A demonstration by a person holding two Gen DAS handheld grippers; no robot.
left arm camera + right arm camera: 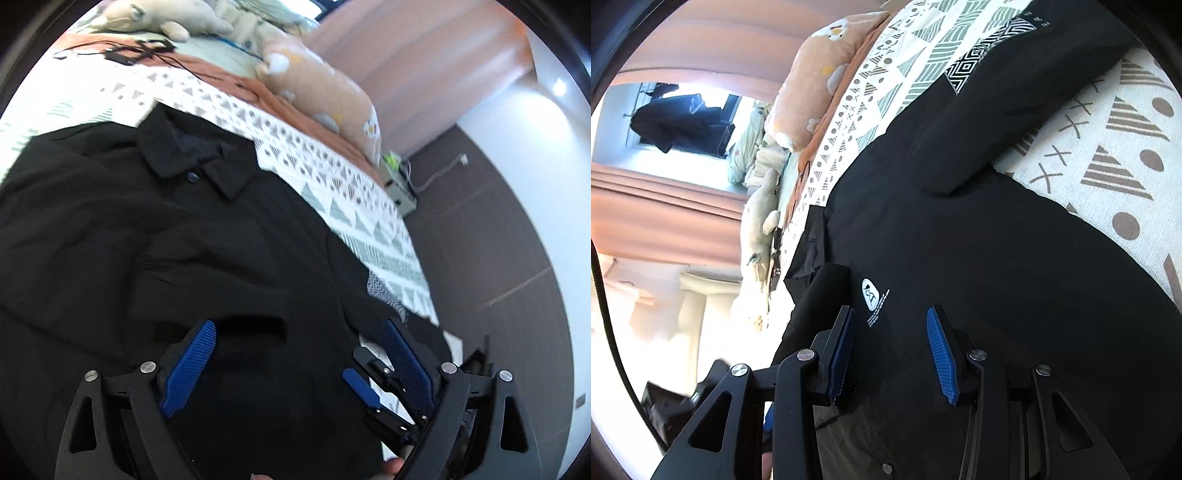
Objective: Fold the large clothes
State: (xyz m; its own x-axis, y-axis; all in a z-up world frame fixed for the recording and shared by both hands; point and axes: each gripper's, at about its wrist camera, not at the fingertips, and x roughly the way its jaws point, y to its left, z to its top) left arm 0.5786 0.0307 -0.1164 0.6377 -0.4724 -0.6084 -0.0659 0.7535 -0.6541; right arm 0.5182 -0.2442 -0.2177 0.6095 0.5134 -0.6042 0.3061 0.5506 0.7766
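Observation:
A large black coat (155, 236) lies spread on the patterned bedspread (332, 177), collar and button toward the far side. My left gripper (299, 332) is open just above its lower part, holding nothing. The other gripper (373, 391) shows at the lower right of the left wrist view. In the right wrist view the black coat (960, 229) fills the middle, with a white logo print (870, 293) and a sleeve (1015, 107) lying across it. My right gripper (891, 321) is open over the coat near the logo, empty.
An orange pillow (321, 88) and plush toys (162, 18) lie at the bed's far side with black cables (125, 51). Dark floor (498, 240) and a small box (399, 184) lie right of the bed. Curtains (665, 199) hang at left.

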